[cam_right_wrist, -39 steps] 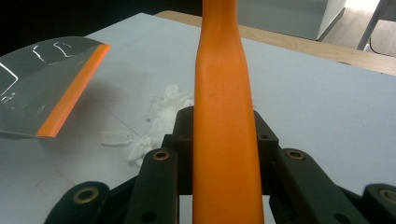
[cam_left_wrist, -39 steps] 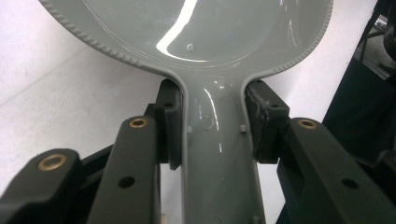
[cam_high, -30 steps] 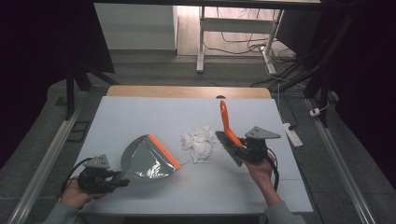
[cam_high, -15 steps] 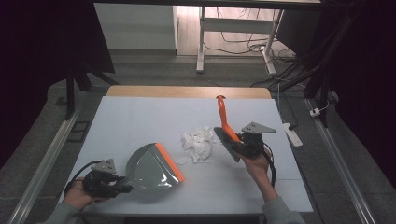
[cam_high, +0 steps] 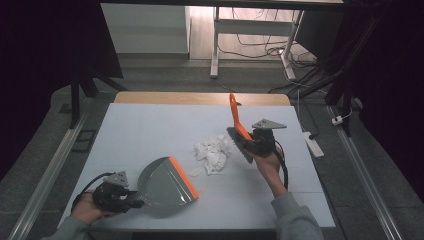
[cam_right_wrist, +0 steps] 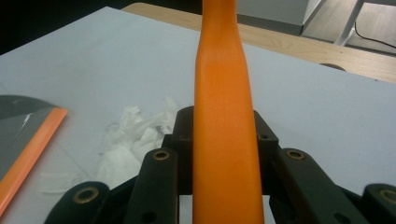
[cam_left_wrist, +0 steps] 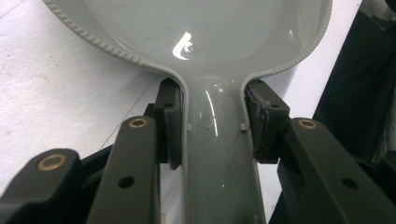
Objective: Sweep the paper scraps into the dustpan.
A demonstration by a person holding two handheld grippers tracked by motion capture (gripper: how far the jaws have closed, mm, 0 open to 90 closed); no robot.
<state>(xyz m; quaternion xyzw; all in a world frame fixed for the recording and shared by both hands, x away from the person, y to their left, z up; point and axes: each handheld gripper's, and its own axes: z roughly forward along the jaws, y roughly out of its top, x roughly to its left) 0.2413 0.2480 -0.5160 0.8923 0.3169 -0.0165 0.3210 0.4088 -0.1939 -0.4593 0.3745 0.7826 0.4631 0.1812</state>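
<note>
A grey dustpan (cam_high: 162, 182) with an orange lip lies near the front left of the table. My left gripper (cam_high: 131, 201) is shut on its handle (cam_left_wrist: 215, 154), the pads pressing both sides. A pile of crumpled white paper (cam_high: 214, 151) lies mid-table, just right of the pan's lip; the same paper (cam_right_wrist: 135, 137) shows in the right gripper view. My right gripper (cam_high: 250, 141) is shut on a brush with an orange handle (cam_right_wrist: 224, 121). The handle (cam_high: 234, 114) rises up and away, and the dark brush head (cam_high: 241, 145) sits right beside the paper.
The pale table top (cam_high: 150, 130) has a wooden far edge (cam_high: 200, 98). A white power strip (cam_high: 314, 142) lies on the floor off the right side. A desk frame (cam_high: 216, 45) and cables stand behind the table.
The right gripper moved the brush left, closer to the paper pile. The dustpan shifted toward the front of the table and turned, its orange lip now facing right toward the paper.
</note>
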